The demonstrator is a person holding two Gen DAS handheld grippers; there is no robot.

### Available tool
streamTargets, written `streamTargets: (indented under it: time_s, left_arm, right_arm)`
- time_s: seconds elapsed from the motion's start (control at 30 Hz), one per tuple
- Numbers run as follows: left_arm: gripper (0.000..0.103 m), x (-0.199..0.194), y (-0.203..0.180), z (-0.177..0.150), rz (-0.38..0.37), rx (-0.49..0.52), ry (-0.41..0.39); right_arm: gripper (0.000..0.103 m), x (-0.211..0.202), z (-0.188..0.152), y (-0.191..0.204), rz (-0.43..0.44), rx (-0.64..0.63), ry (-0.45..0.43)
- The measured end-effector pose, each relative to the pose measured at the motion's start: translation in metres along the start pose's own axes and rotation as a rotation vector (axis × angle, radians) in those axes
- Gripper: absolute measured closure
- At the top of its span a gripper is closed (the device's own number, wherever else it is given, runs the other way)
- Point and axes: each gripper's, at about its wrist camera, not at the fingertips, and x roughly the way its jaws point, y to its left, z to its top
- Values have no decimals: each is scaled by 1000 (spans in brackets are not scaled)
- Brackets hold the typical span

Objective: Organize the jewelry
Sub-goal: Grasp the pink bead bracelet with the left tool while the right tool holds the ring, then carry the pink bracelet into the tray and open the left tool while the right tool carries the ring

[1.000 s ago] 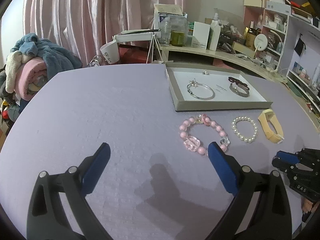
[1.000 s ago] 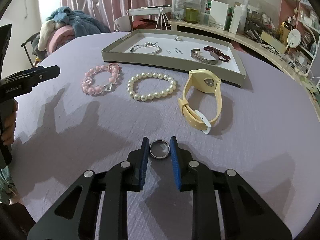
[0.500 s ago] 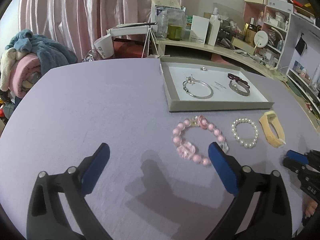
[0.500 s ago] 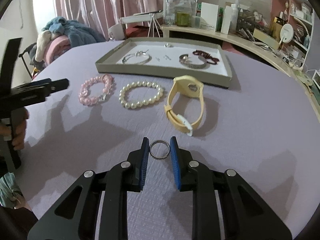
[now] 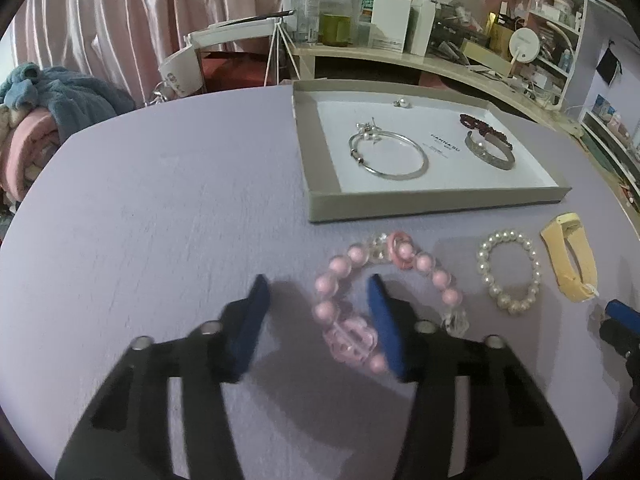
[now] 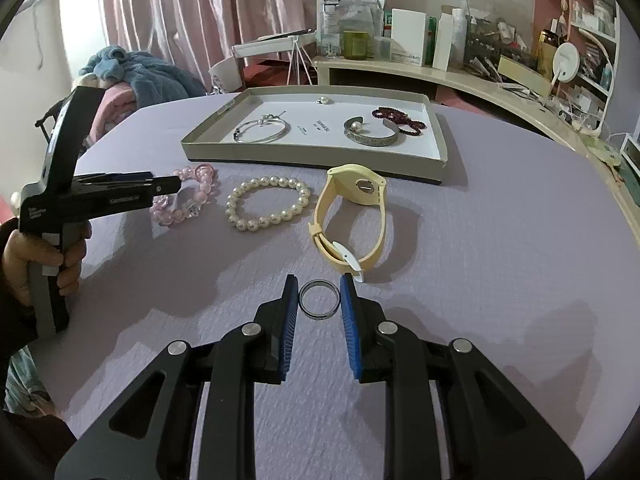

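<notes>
Jewelry tray far centre holds silver bangle, cuff, dark beads, your right gripper narrow, pinching ring, your left gripper part open astride pink bracelet's left side, pearl bracelet and yellow watch between, bare cloth right.
</notes>
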Motion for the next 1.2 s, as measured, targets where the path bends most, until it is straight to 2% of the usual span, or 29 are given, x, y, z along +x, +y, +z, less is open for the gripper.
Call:
streamTargets:
  time_s: [0.03,0.07,0.13,0.33,0.53,0.7,1.0,1.2]
  left_arm:
    - [71,0,-2,0,9,9,-1]
    - [86,0,-3,1,-2,20,-2]
    - [90,-2,-5,0,-10,31,0]
    - [90,-20,3,-1,-59,5,-25]
    - [90,-71,2,15,-123,-3,-134]
    - [90,-97,-3,30,-152,-9,-195]
    - [90,-107,-8,50,-163,-19,-219]
    - [90,-100,-19,77,-167,-15,-235]
  right_arm:
    - [80,0,0,0,3,1,-1]
    - [80,0,0,1,5,2,-2]
    - [80,-2,1,1,11,2,-7]
    - [80,-17,10,1,29,2,-57]
    - [80,-31,24,0,24,6,-118]
    - [80,-37,31,-2,19,8,-143]
    - [80,-39,38,-10,19,21,-169]
    - [81,-36,47,-18,20,31,-184]
